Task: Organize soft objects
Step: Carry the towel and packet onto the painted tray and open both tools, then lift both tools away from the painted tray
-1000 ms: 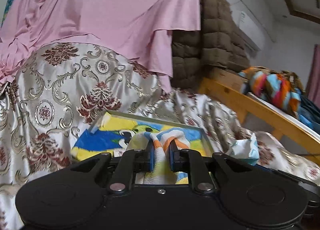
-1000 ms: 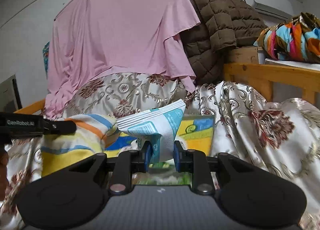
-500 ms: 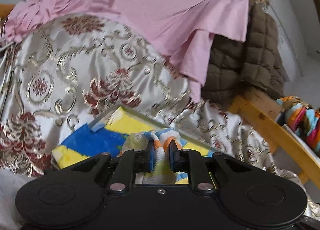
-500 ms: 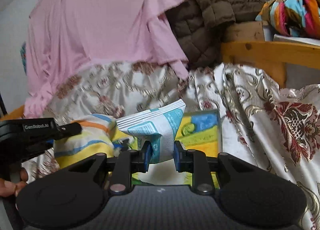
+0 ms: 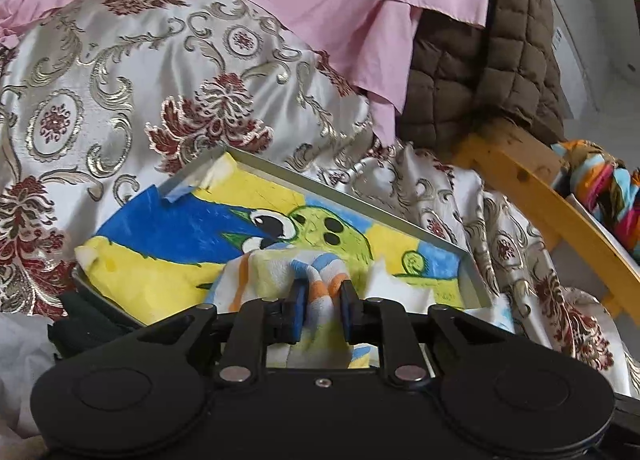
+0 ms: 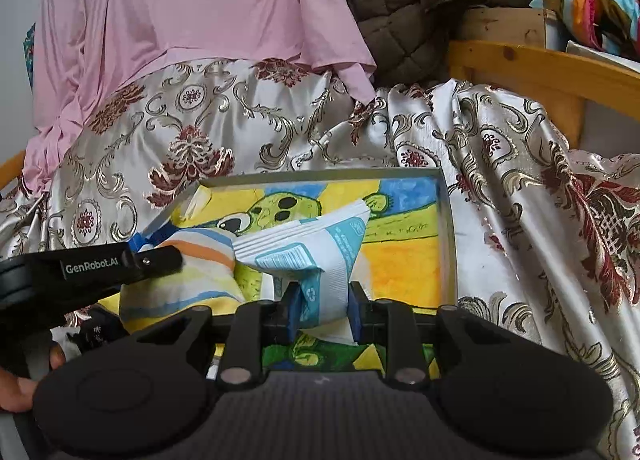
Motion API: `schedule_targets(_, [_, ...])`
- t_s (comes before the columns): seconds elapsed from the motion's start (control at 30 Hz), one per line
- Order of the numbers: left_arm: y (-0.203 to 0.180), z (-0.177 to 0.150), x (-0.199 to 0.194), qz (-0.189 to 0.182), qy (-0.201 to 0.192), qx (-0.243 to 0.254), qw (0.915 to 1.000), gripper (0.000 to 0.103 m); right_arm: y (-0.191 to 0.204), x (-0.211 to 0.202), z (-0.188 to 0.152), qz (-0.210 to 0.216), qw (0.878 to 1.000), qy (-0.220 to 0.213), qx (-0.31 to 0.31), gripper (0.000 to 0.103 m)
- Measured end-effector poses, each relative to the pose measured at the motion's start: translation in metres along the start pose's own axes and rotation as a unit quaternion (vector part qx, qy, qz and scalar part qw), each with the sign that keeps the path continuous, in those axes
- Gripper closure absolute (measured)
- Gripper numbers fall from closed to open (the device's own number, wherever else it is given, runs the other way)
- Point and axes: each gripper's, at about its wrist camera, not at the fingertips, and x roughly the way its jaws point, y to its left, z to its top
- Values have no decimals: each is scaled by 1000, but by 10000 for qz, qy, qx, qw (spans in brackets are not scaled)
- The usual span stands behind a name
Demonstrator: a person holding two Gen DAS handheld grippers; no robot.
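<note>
Brocade bedspread [image 5: 120, 71] backs tray [image 5: 320, 189] (near edge hidden).

both wrist views look forward low and close over a tray [image 5: 352, 201] [image 6: 447, 227] on the bed; the right view, from the right, also catches the left gripper [image 6: 160, 260].

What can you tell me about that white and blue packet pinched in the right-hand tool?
The packet looks like a soft plastic pack, white with light blue panels, small print and a recycling mark. Its top edge shows stacked layers, like folded tissues. The right gripper clamps its lower end between blue pads, so it stands tilted above the shallow tray lined with a cartoon picture. Its left side meets the striped cloth that the left gripper holds.
</note>
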Motion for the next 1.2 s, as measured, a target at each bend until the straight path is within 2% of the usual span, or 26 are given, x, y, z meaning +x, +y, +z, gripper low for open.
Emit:
schedule_targets(0.13, [-5, 1, -1, -82, 34, 105, 9999, 81, -3, 1, 0, 8, 10000, 53, 78, 73])
schedule_targets(0.33, [-12, 3, -9, -42, -25, 354, 9994, 67, -4, 0, 1, 30, 9999, 33, 93, 66])
schedule_targets(0.53, [-19, 9, -28, 73, -201, 534, 9983, 46, -10, -7, 4, 11, 9998, -66, 198, 51])
schedule_targets(0.7, [-31, 17, -52, 158, -445, 705, 9964, 26, -16, -24, 11, 59, 9988, -334, 343, 39])
schedule_targets(0.97, [-56, 28, -103, 349, -1060, 1075, 9879, 5, -25, -62, 24, 151, 9942, -937, 516, 19])
schedule_targets(1.2, [-78, 25, -151, 585, -1567, 1555, 9736, 1, -30, -100, 31, 231, 9883, -1392, 578, 5])
